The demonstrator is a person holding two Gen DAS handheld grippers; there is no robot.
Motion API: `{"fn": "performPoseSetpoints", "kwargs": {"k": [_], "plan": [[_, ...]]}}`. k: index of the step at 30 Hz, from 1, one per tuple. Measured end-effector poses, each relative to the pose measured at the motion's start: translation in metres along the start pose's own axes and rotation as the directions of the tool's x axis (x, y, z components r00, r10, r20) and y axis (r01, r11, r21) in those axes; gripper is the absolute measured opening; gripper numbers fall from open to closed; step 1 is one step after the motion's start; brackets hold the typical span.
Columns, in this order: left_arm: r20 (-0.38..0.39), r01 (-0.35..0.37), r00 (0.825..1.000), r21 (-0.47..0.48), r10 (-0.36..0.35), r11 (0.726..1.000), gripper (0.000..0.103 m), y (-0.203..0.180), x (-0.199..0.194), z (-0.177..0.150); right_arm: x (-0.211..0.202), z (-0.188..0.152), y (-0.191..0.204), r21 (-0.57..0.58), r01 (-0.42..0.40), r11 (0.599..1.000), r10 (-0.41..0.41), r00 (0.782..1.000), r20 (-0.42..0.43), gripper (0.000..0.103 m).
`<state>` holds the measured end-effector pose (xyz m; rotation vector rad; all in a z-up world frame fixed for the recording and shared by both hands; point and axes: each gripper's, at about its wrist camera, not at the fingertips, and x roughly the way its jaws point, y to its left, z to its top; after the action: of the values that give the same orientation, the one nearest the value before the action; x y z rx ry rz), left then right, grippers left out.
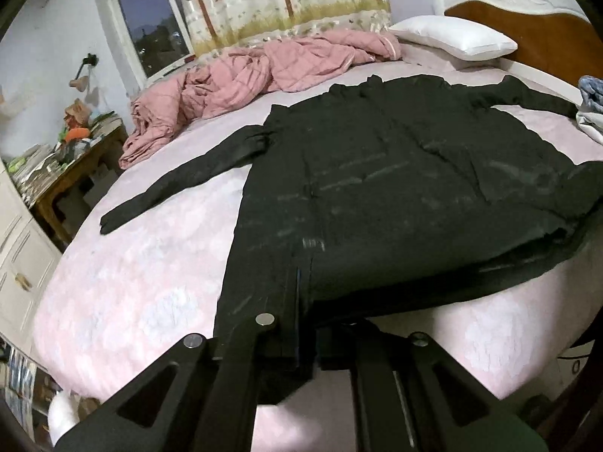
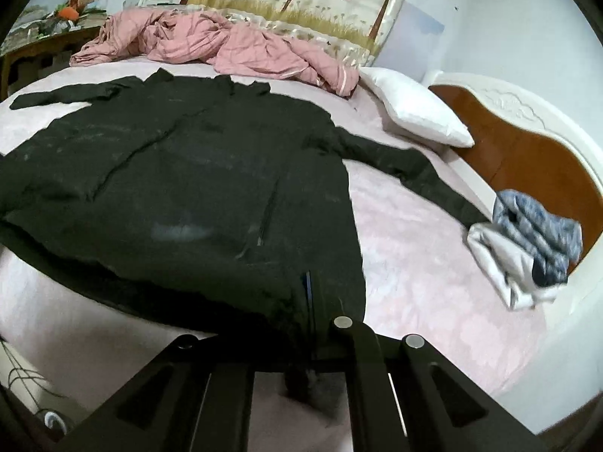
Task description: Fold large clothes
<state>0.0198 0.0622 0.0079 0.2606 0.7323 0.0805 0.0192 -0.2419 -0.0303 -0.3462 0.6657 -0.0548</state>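
Note:
A large black coat point(image 1: 377, 173) lies spread front-up on a pink bed sheet point(image 1: 132, 263), with both sleeves stretched out to the sides. My left gripper point(image 1: 299, 282) is shut on the coat's near hem at its left corner, and the cloth there hangs raised off the bed. In the right wrist view the same coat point(image 2: 188, 173) fills the middle. My right gripper point(image 2: 309, 286) is shut on the hem at the coat's right corner, also lifted above the sheet point(image 2: 414, 245). The fingertips of both grippers are buried in black fabric.
A crumpled pink quilt point(image 1: 245, 79) lies at the far side of the bed, with a white pillow point(image 1: 452, 37) by the wooden headboard point(image 2: 527, 158). A blue and white heap of clothes point(image 2: 535, 241) sits beyond the right sleeve. A cluttered desk point(image 1: 64, 158) stands to the left.

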Motion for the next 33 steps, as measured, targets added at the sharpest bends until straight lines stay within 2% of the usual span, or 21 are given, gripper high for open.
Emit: {"fn": "performPoseSetpoints", "kwargs": {"k": [2, 6, 8, 14, 15, 16, 17, 18, 19, 20, 21, 22, 23, 25, 29, 31, 32, 33], "plan": [[-0.003, 0.011, 1.0, 0.001, -0.011, 1.0, 0.011, 0.005, 0.009, 0.012, 0.009, 0.019, -0.003, 0.011, -0.013, 1.0, 0.013, 1.0, 0.019, 0.005], [0.003, -0.015, 1.0, -0.006, 0.015, 1.0, 0.012, 0.013, 0.039, 0.047, 0.034, 0.053, -0.008, 0.061, -0.03, 0.998, 0.027, 0.999, 0.044, 0.005], [-0.021, 0.011, 1.0, -0.024, -0.011, 1.0, 0.012, 0.016, 0.062, 0.061, 0.05, 0.068, -0.007, 0.053, -0.027, 0.998, 0.024, 0.999, 0.042, 0.005], [-0.051, 0.037, 0.998, -0.043, -0.039, 0.998, 0.017, 0.021, 0.121, 0.084, 0.119, 0.103, 0.002, 0.035, -0.049, 0.998, 0.05, 0.998, -0.039, 0.007], [-0.057, 0.043, 0.997, -0.045, -0.046, 0.998, 0.019, 0.021, 0.13, 0.086, 0.13, 0.106, 0.003, 0.036, -0.054, 0.998, 0.056, 0.997, -0.055, 0.009], [-0.055, 0.045, 0.997, -0.046, -0.047, 0.998, 0.024, 0.021, 0.136, 0.086, 0.139, 0.107, 0.003, 0.039, -0.059, 0.997, 0.062, 0.996, -0.062, 0.012], [-0.043, 0.046, 0.998, -0.049, -0.048, 0.998, 0.036, 0.02, 0.14, 0.086, 0.144, 0.108, 0.003, 0.043, -0.059, 0.997, 0.062, 0.996, -0.063, 0.026], [-0.027, 0.033, 0.999, -0.058, -0.035, 0.998, 0.045, 0.021, 0.144, 0.085, 0.149, 0.108, 0.002, 0.049, -0.05, 0.998, 0.053, 0.997, -0.065, 0.052], [-0.012, 0.023, 1.0, -0.07, -0.024, 0.997, 0.064, 0.022, 0.145, 0.083, 0.154, 0.105, 0.0, 0.066, -0.017, 0.998, 0.021, 0.998, -0.06, 0.068], [0.014, 0.019, 1.0, -0.084, -0.018, 0.996, 0.08, 0.024, 0.145, 0.082, 0.154, 0.102, -0.003, 0.085, 0.008, 0.996, -0.004, 0.999, -0.048, 0.09], [0.05, 0.018, 0.999, -0.098, -0.013, 0.995, 0.087, 0.026, 0.141, 0.08, 0.153, 0.098, -0.008, 0.119, 0.028, 0.993, -0.025, 0.999, -0.027, 0.094], [0.087, 0.013, 0.996, -0.108, -0.004, 0.994, 0.098, 0.028, 0.136, 0.079, 0.153, 0.094, -0.014, 0.149, 0.017, 0.989, -0.015, 1.0, -0.017, 0.094], [0.115, 0.006, 0.993, -0.111, 0.007, 0.994, 0.102, 0.029, 0.131, 0.079, 0.153, 0.091, -0.019, 0.168, -0.005, 0.986, 0.008, 1.0, -0.016, 0.094], [0.173, -0.023, 0.984, -0.102, 0.04, 0.994, 0.103, 0.031, 0.118, 0.078, 0.151, 0.087, -0.03, 0.206, -0.05, 0.977, 0.052, 0.999, -0.004, 0.094], [0.196, -0.113, 0.973, -0.067, 0.124, 0.991, 0.103, 0.028, 0.094, 0.068, 0.137, 0.08, -0.044, 0.248, -0.019, 0.969, 0.012, 0.999, 0.032, 0.094], [0.204, -0.088, 0.974, -0.079, 0.102, 0.993, 0.103, 0.03, 0.084, 0.063, 0.12, 0.076, -0.047, 0.261, -0.031, 0.965, 0.011, 0.997, 0.077, 0.095], [0.204, -0.048, 0.977, -0.084, 0.065, 0.995, 0.103, 0.03, 0.078, 0.06, 0.112, 0.075, -0.048, 0.262, -0.052, 0.964, 0.026, 0.995, 0.1, 0.096], [0.202, 0.007, 0.979, -0.086, 0.01, 0.996, 0.103, 0.029, 0.071, 0.059, 0.103, 0.075, -0.047, 0.254, -0.094, 0.963, 0.06, 0.989, 0.135, 0.102]]}}
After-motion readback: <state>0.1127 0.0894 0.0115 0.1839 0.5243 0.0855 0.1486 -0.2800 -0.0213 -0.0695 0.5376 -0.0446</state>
